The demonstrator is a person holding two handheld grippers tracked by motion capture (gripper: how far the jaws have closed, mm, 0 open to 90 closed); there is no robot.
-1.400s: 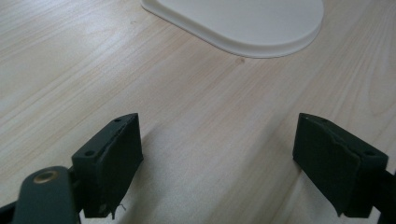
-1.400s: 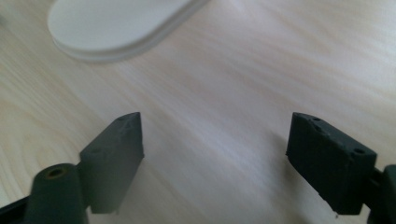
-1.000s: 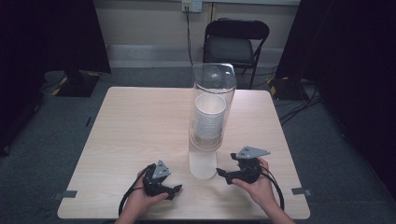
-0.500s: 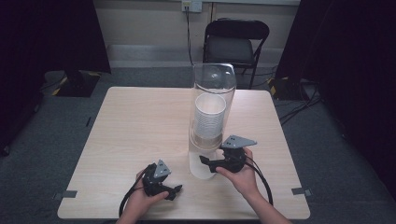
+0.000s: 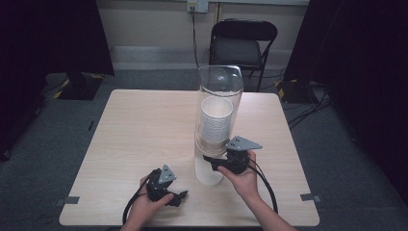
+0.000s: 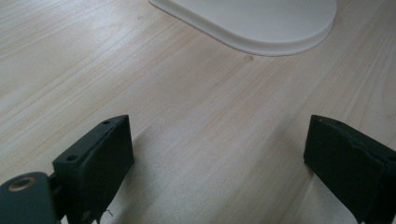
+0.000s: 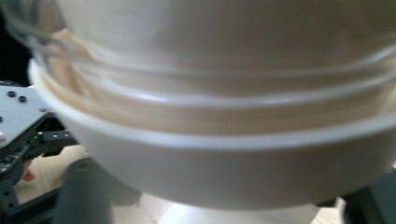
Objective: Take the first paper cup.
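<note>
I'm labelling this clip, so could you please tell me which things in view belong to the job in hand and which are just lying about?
In the job:
- clear tube dispenser
- paper cup stack
- right gripper, its jaws just closing at the dispenser's base
- left gripper, open, resting on the table

Lying about:
- black chair
- floor cables

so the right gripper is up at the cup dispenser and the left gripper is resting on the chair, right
Not quite. The left gripper rests on the wooden table, not the chair; the high view shows it. The right gripper is at the cup dispenser, as you said.
</note>
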